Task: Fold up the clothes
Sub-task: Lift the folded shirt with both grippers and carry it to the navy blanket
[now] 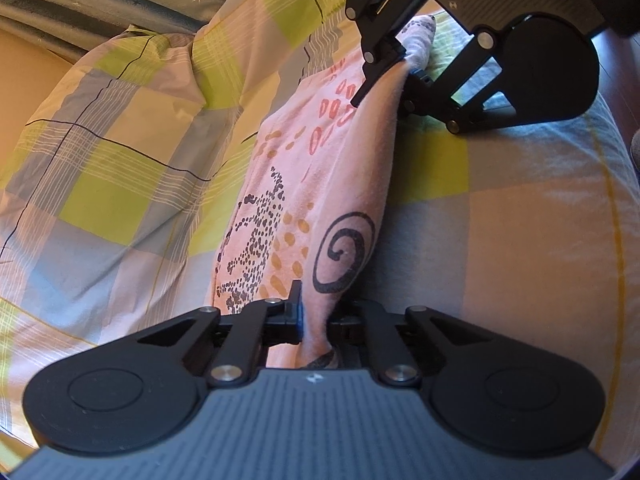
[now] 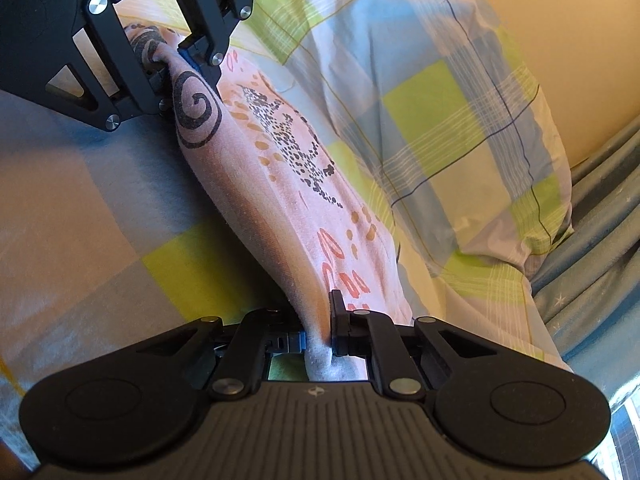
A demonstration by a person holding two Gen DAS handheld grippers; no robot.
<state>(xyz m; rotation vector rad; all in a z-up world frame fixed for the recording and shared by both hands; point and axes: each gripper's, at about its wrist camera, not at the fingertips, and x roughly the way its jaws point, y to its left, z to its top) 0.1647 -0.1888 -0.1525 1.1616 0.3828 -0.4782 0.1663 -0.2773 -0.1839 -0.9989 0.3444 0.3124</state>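
While each hand-held gripper, left (image 1: 316, 320) and right (image 2: 318, 328), pinches the pink garment (image 1: 320, 184), its pinched ends stay hidden.

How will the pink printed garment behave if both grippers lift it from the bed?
The pink garment will probably sag between the left gripper and right gripper, since it already bunches at both grips. It looks thin, so likely light and not slippery.

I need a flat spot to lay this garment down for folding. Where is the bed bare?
Bare checked sheet lies on the near side of the pink garment, away from the pillow. The far side is crowded: the pillow butts against the garment, with blue bedding behind.
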